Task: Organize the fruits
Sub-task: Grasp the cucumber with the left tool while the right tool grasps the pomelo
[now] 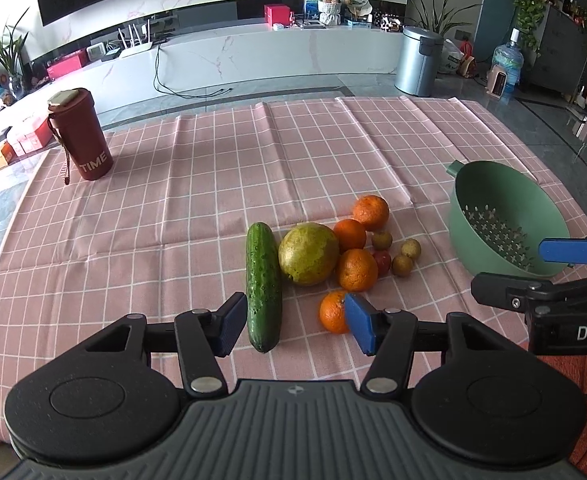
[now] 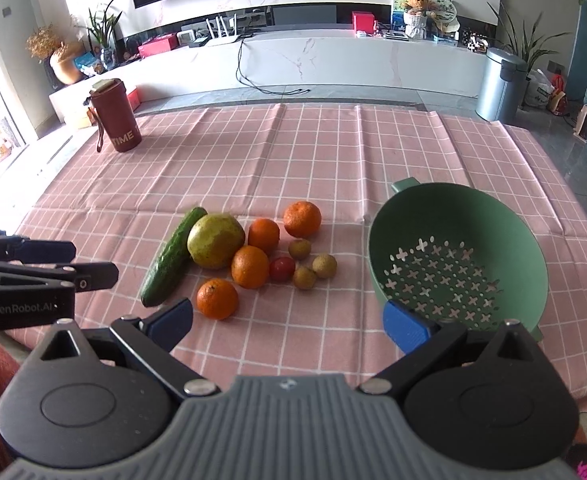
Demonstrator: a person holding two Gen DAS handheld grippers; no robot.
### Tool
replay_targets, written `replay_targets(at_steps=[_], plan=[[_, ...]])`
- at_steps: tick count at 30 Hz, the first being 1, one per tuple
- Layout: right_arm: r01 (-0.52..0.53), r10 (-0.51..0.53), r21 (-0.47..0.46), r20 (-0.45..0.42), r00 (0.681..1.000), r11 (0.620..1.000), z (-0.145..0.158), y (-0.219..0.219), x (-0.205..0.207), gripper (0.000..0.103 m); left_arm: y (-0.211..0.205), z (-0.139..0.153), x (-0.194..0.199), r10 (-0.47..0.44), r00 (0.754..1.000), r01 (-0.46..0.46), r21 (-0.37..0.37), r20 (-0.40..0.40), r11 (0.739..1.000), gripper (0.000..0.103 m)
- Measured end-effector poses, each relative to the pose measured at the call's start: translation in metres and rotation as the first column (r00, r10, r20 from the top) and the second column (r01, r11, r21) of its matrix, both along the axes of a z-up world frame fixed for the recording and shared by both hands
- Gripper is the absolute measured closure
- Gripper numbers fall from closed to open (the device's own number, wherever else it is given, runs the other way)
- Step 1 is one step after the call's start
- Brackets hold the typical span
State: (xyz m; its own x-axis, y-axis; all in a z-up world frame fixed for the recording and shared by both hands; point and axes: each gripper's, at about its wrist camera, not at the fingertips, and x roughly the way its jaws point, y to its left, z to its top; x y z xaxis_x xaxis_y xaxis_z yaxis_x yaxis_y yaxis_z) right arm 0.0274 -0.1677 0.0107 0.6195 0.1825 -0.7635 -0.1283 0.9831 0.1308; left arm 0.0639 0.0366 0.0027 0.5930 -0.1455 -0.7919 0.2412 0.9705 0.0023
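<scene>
On the pink checked cloth (image 1: 197,208) lies a cluster of produce: a cucumber (image 1: 263,286), a big yellow-green fruit (image 1: 308,253), several oranges (image 1: 356,269), a small red fruit (image 1: 382,262) and three small brown fruits (image 1: 410,249). The same cluster shows in the right wrist view, with the cucumber (image 2: 172,258) and oranges (image 2: 249,267). An empty green colander (image 2: 459,258) stands to its right, also in the left wrist view (image 1: 501,220). My left gripper (image 1: 295,326) is open, just short of the cucumber's near end. My right gripper (image 2: 289,326) is open and empty, in front of the colander.
A dark red cup marked TIME (image 1: 81,136) stands at the far left of the cloth. Beyond the table are a white marble bench (image 1: 253,52), a metal bin (image 1: 418,60) and a water bottle (image 1: 505,66). The cloth's far half holds nothing else.
</scene>
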Motion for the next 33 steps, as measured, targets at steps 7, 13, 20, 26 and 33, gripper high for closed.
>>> replay_targets(at_steps=[7,13,20,26,33], plan=[[0.099,-0.095,0.183,-0.031,0.995,0.978,-0.018,0.024,0.032,0.029,0.011,-0.029,0.043,-0.076,0.996,0.077,0.024,-0.055,0.997,0.039],[0.102,-0.088,0.225,-0.071,0.994,0.969,-0.047,0.04,0.057,0.041,0.013,-0.072,0.068,-0.126,0.986,0.131,0.042,-0.111,0.99,0.039],[0.121,-0.103,0.249,-0.084,0.991,0.961,-0.067,0.049,0.091,0.041,0.02,-0.102,0.093,-0.12,0.982,0.121,-0.003,-0.144,0.993,0.04],[0.13,-0.11,0.22,-0.101,0.989,0.967,-0.082,0.069,0.116,0.041,0.035,-0.111,0.098,-0.087,0.984,0.075,-0.085,-0.157,0.994,0.055],[0.091,-0.078,0.167,-0.08,0.994,0.982,-0.091,0.084,0.127,0.041,0.064,-0.099,0.094,-0.018,0.991,-0.001,-0.145,-0.134,0.989,0.057]])
